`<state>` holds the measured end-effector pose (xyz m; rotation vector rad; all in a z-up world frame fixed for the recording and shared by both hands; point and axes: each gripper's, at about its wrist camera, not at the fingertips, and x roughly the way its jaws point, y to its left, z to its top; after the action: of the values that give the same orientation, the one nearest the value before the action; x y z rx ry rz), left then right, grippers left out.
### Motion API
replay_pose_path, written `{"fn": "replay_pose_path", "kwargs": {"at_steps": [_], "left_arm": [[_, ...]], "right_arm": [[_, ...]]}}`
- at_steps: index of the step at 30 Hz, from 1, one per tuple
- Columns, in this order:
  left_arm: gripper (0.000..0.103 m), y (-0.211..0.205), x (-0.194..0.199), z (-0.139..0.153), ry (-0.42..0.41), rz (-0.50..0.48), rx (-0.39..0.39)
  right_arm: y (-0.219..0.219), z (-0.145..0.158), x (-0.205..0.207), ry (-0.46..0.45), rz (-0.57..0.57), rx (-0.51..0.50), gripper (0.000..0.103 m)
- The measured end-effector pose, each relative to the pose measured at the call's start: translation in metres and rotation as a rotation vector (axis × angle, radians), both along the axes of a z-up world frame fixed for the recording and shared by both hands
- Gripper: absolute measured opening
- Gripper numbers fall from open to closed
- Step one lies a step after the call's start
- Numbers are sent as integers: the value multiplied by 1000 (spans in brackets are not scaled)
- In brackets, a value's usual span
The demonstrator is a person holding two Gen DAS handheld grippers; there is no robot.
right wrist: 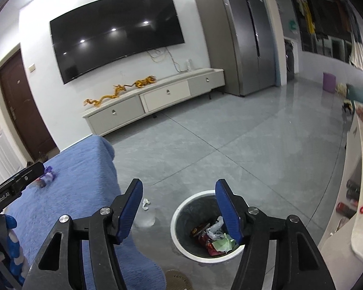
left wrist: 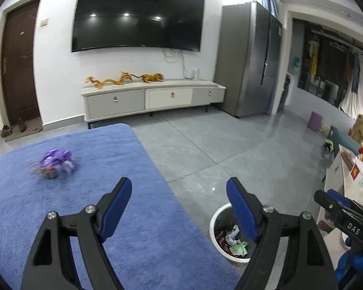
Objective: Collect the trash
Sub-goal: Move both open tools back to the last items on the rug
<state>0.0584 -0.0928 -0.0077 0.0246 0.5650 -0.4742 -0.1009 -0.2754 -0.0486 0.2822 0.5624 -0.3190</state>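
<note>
A living room with white walls and a glossy grey tiled floor (right wrist: 242,145) stretches ahead of both hand-held grippers. On the far wall hangs a large, slightly curved black television (left wrist: 138,15), its screen catching ceiling lights; to its right stands a tall brushed-steel refrigerator (left wrist: 249,58), and to its left a dark brown door (left wrist: 20,60). Below the screen runs a low white TV cabinet (left wrist: 152,96) with three flat drawers, carrying golden dragon figures (left wrist: 109,81). A fuzzy blue rug (left wrist: 72,193) with rounded corners spreads under and ahead of the left hand-held gripper (left wrist: 179,193); a blurred purple toy (left wrist: 56,160) lies on it, ahead and to that gripper's left. The left hand-held gripper is wide open and empty, with blue ribbed pads on black arms. The right hand-held gripper (right wrist: 179,194) is likewise open with nothing between its fingers. Just below and ahead of its right finger stands a round trash bin (right wrist: 181,207) with a white rim and dark liner, holding crumpled white paper, a green scrap and red snack wrappers (right wrist: 213,239). A small crumpled white tissue (right wrist: 146,203) lies on the floor just beside the right gripper's left finger, between rug and bin. A white table (right wrist: 358,193) edges the far right.
</note>
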Motion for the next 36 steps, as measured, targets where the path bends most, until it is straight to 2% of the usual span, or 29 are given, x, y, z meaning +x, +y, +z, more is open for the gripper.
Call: {"fn": "replay_pose_path", "kwargs": {"at_steps": [13, 20, 32, 36], "left_arm": [[80, 98, 0, 2, -7, 132, -110], [80, 150, 11, -9, 13, 191, -144], [80, 246, 59, -50, 91, 305, -96], [80, 269, 77, -62, 123, 313, -93]], "right_arm": [[72, 27, 14, 4, 103, -140, 65], [109, 34, 31, 4, 160, -165, 66], [155, 9, 91, 74, 289, -162, 69], [166, 0, 115, 87, 335, -151, 70]]}}
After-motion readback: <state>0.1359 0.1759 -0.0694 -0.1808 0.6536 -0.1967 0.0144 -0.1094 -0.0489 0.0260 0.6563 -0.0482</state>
